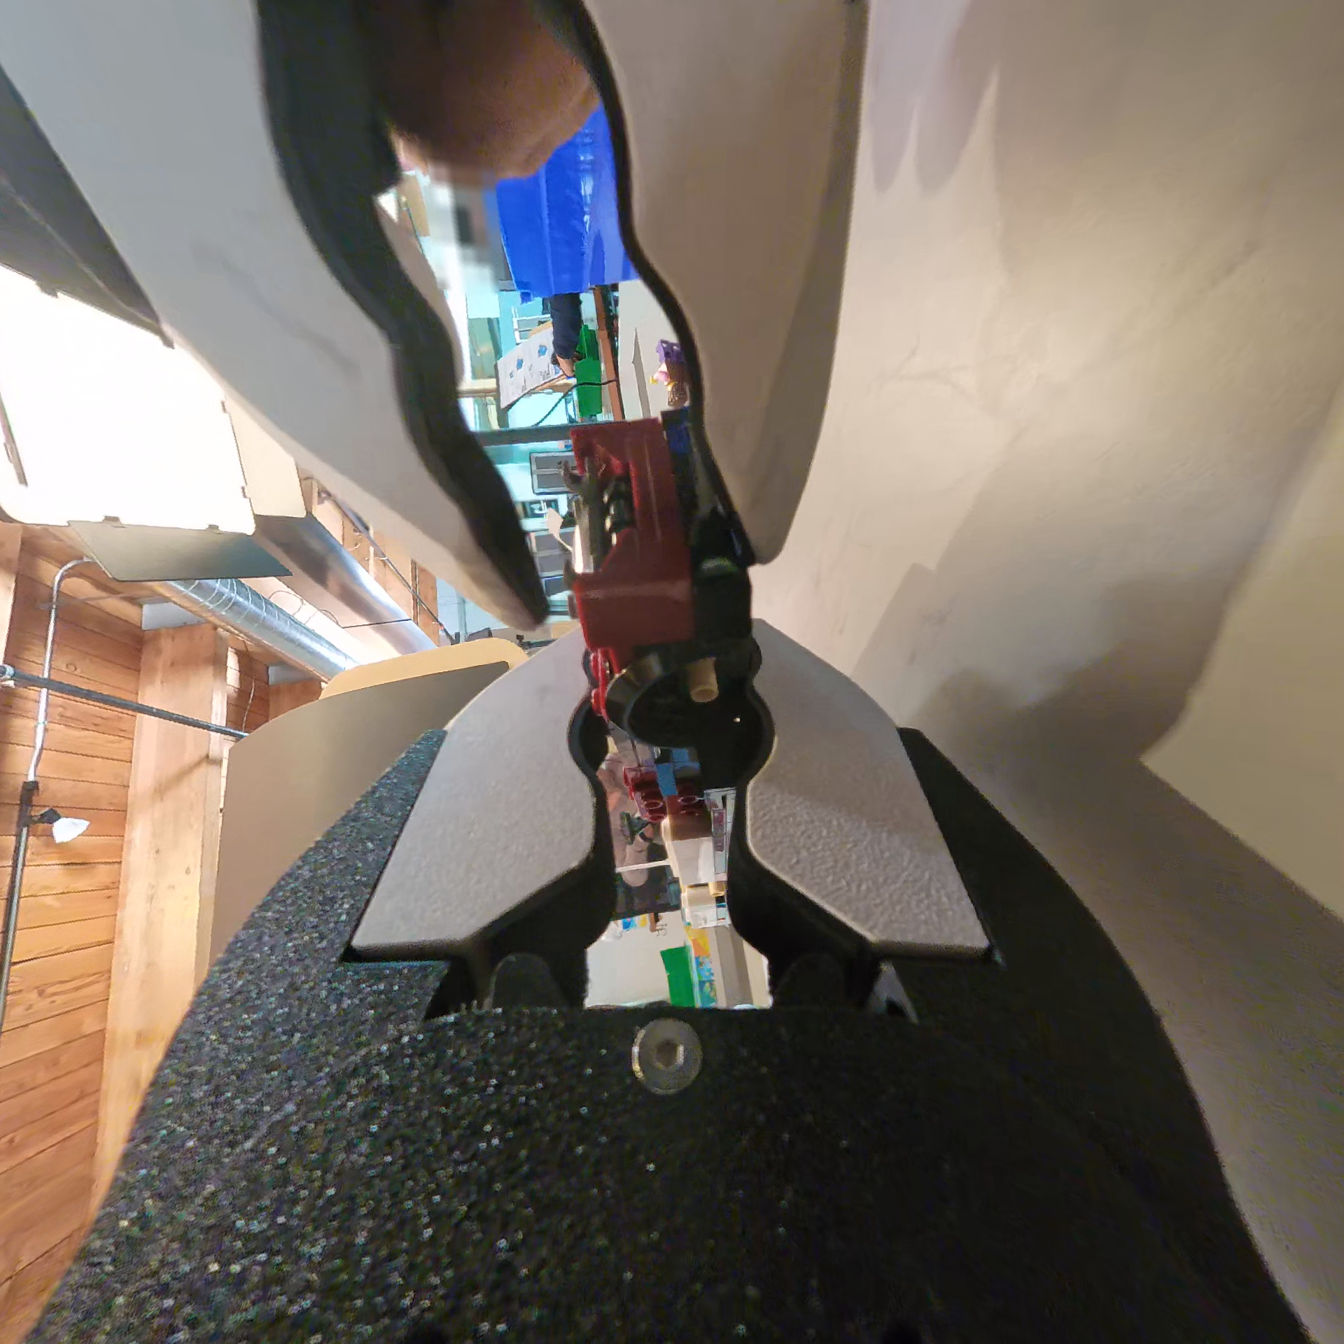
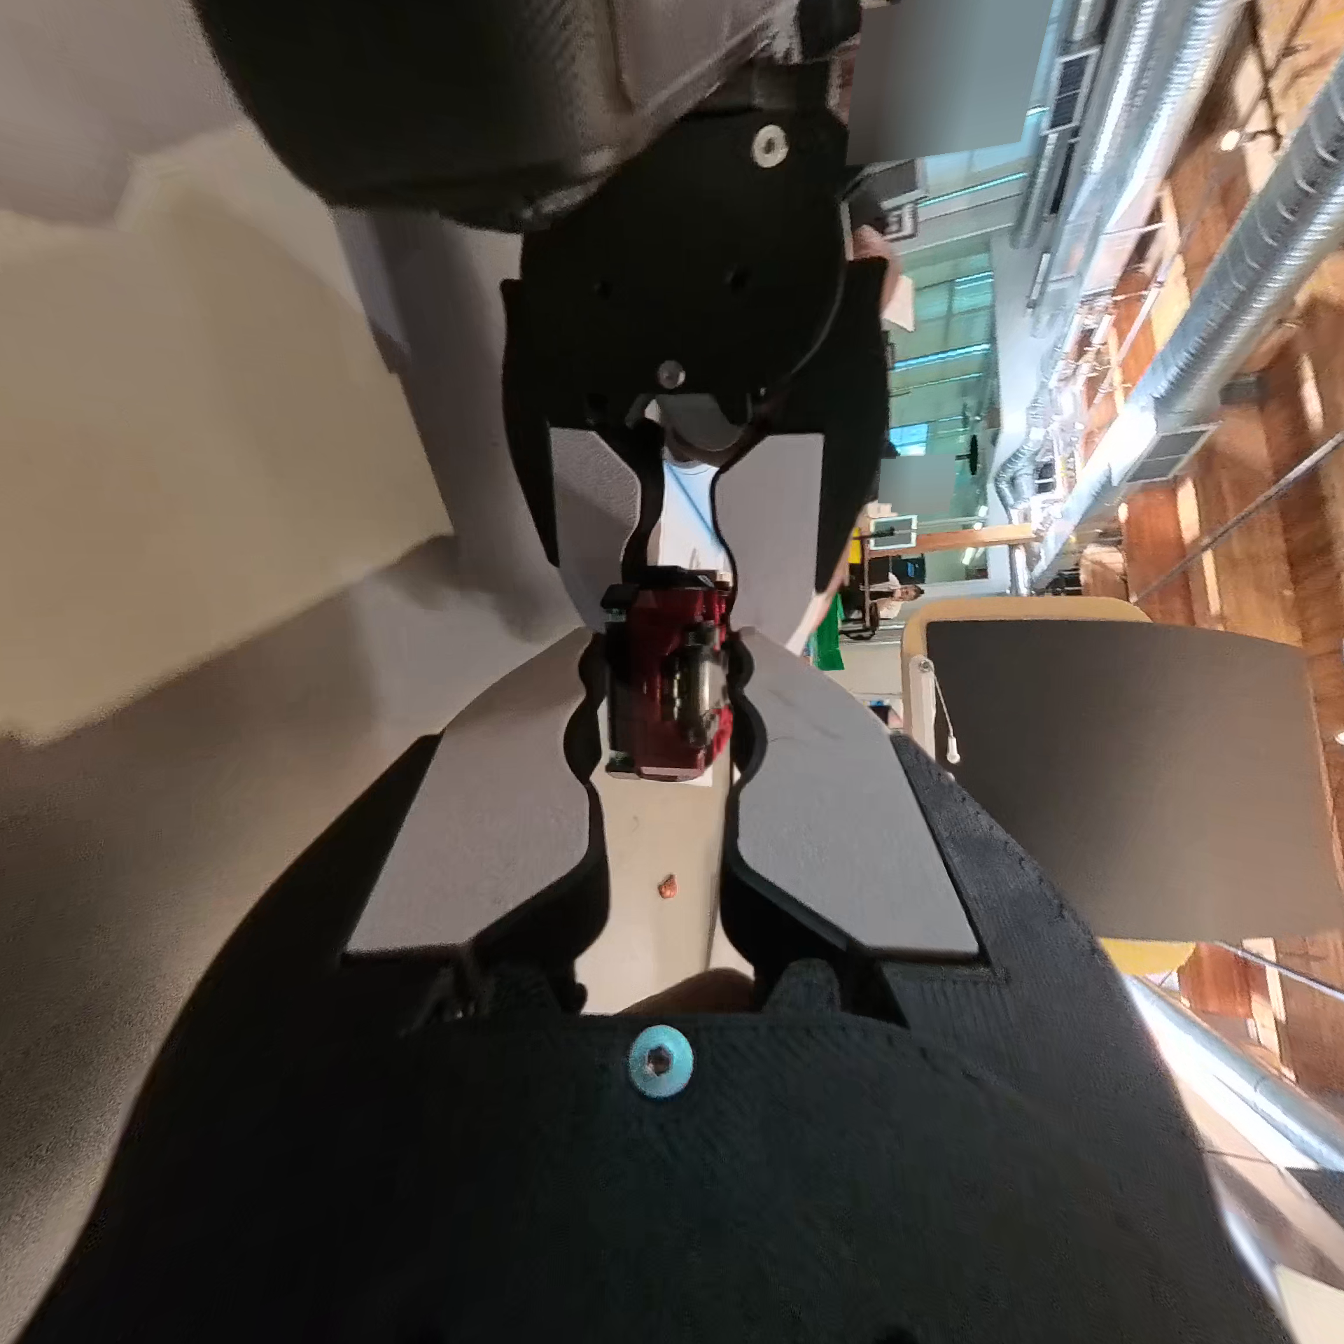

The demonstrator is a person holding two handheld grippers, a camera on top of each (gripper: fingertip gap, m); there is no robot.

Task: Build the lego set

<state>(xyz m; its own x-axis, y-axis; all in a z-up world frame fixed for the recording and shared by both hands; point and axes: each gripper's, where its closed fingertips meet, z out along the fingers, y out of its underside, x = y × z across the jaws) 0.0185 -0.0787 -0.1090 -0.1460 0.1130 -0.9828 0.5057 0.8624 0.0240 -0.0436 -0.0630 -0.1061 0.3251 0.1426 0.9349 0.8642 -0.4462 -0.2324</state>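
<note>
A dark red and black toy brick model point(image 1: 633, 582) hangs between my two grippers, which face each other. In the left wrist view my left gripper point(image 1: 673, 691) is shut on its black round end with a tan peg point(image 1: 704, 676). My right gripper point(image 1: 640, 589) comes in from above; one finger point(image 1: 727, 509) lies on the model. In the right wrist view my right gripper point(image 2: 669, 640) is shut on the model point(image 2: 662, 698), with a pad against each side. The left gripper point(image 2: 676, 582) holds its far end from above.
A pale table top point(image 2: 654, 836) with a small orange bit point(image 2: 667, 886) lies below. More small brick builds point(image 1: 684, 807) and a green plate point(image 1: 680, 974) show past my left fingers. A black-backed chair point(image 2: 1091, 764) is at the right. A hand point(image 1: 494, 87) is on the right gripper.
</note>
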